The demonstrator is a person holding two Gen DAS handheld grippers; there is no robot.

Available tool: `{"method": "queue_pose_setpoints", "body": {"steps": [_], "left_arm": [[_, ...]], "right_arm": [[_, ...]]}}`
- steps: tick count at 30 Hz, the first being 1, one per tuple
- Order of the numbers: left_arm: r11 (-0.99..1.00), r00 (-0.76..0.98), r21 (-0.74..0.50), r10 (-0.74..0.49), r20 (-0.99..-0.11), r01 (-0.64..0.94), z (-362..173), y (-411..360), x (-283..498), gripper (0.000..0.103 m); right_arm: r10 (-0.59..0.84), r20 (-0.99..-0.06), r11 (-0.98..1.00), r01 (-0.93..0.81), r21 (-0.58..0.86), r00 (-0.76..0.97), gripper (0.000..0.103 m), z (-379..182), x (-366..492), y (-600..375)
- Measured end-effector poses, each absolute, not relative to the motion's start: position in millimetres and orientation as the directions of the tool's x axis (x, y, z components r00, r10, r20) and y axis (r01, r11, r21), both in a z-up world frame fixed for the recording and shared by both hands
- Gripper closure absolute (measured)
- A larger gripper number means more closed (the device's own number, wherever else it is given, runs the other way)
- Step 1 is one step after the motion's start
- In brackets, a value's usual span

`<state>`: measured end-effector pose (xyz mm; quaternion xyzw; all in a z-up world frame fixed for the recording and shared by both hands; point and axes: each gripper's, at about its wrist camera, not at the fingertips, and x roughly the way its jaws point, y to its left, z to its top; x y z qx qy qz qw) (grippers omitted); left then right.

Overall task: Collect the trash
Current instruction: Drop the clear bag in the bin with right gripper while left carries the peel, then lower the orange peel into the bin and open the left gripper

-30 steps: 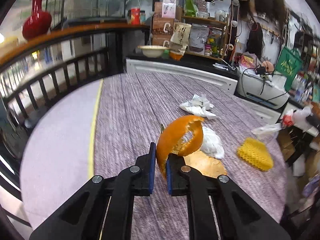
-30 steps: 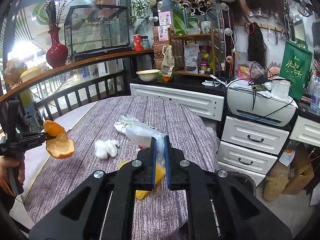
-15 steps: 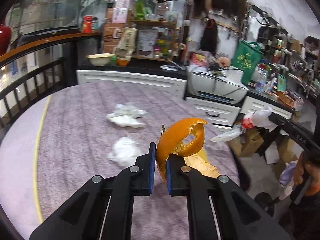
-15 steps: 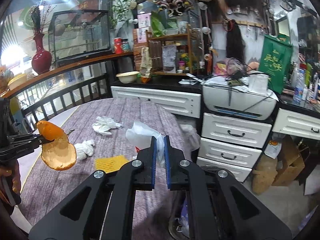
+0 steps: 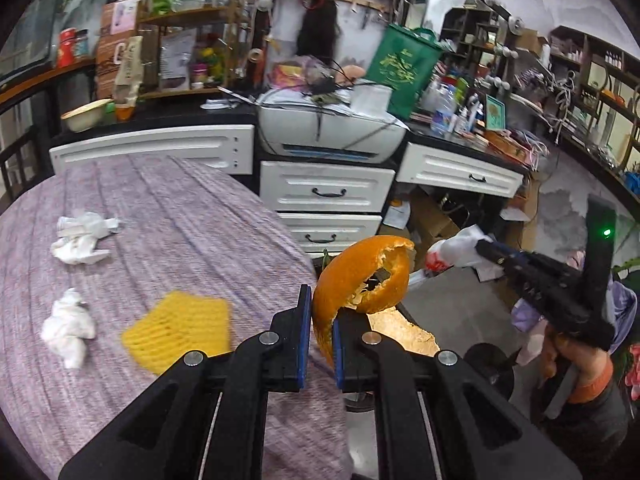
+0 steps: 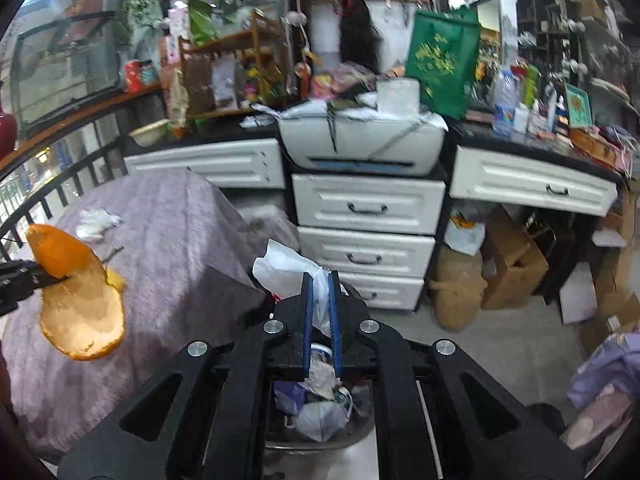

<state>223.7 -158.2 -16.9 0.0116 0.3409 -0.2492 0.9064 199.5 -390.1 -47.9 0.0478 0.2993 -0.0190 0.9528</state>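
My left gripper (image 5: 319,306) is shut on a curled orange peel (image 5: 362,280), held past the right edge of the purple-clothed table (image 5: 168,232). The same peel (image 6: 76,296) shows at the left of the right wrist view. My right gripper (image 6: 320,292) is shut on a crumpled white plastic bag (image 6: 286,268), directly above a trash bin (image 6: 320,420) with wrappers and bags inside. In the left wrist view the right gripper (image 5: 486,249) appears at the right with the bag (image 5: 456,248) in it. On the table lie a yellow foam net (image 5: 178,330) and two white tissue wads (image 5: 68,330) (image 5: 82,234).
White drawers (image 6: 366,232) and a printer (image 5: 332,132) stand behind the table. Cardboard boxes (image 6: 514,268) and a brown sack (image 6: 456,296) sit on the floor at the right. A dark railing (image 6: 60,184) runs along the far left. A hand (image 5: 580,364) grips the right tool.
Both grippers swung right, off the table toward the drawers. The trash bin has come into sight under my right gripper. Peel and bag stay gripped.
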Motion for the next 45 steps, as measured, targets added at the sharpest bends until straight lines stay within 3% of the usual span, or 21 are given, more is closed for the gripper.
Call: {"method": "queue_pose_setpoints", "body": {"steps": [8,10,11,12,14,29,41,45], "left_arm": [[0.859,0.585,-0.137,-0.444,-0.678,0.493,-41,-192,230,0.093],[0.855,0.569,-0.132,-0.441,-0.695,0.501,-48,-199,232,0.093],[0.854,0.563,-0.125,-0.437,-0.701,0.506,-51,-202,232,0.093],[0.852,0.558,-0.118,-0.433,-0.708,0.510,-54,-205,232,0.093],[0.848,0.547,-0.105,-0.425,-0.721,0.520,-60,-210,234,0.093],[0.818,0.446,-0.103,-0.408,-0.796,0.566,-89,-251,250,0.093],[0.827,0.403,-0.080,-0.353,-0.845,0.556,-116,-280,268,0.093],[0.822,0.387,-0.105,-0.371,-0.844,0.559,-118,-281,268,0.081]], "right_arm": [[0.011,-0.693,0.987,0.105,0.125,0.721,0.095,-113,225,-402],[0.016,-0.728,0.983,0.124,0.139,0.686,0.089,-129,234,-404],[0.011,-0.741,0.979,0.143,0.143,0.671,0.075,-137,236,-405],[0.011,-0.745,0.976,0.155,0.153,0.667,0.048,-142,236,-405],[0.000,-0.732,0.968,0.183,0.170,0.681,0.024,-145,231,-408],[-0.067,-0.657,0.896,0.336,0.291,0.751,0.020,-103,182,-463],[-0.047,-0.638,0.893,0.319,0.318,0.769,0.020,-94,170,-462],[-0.049,-0.630,0.893,0.318,0.320,0.775,0.019,-91,169,-462]]}}
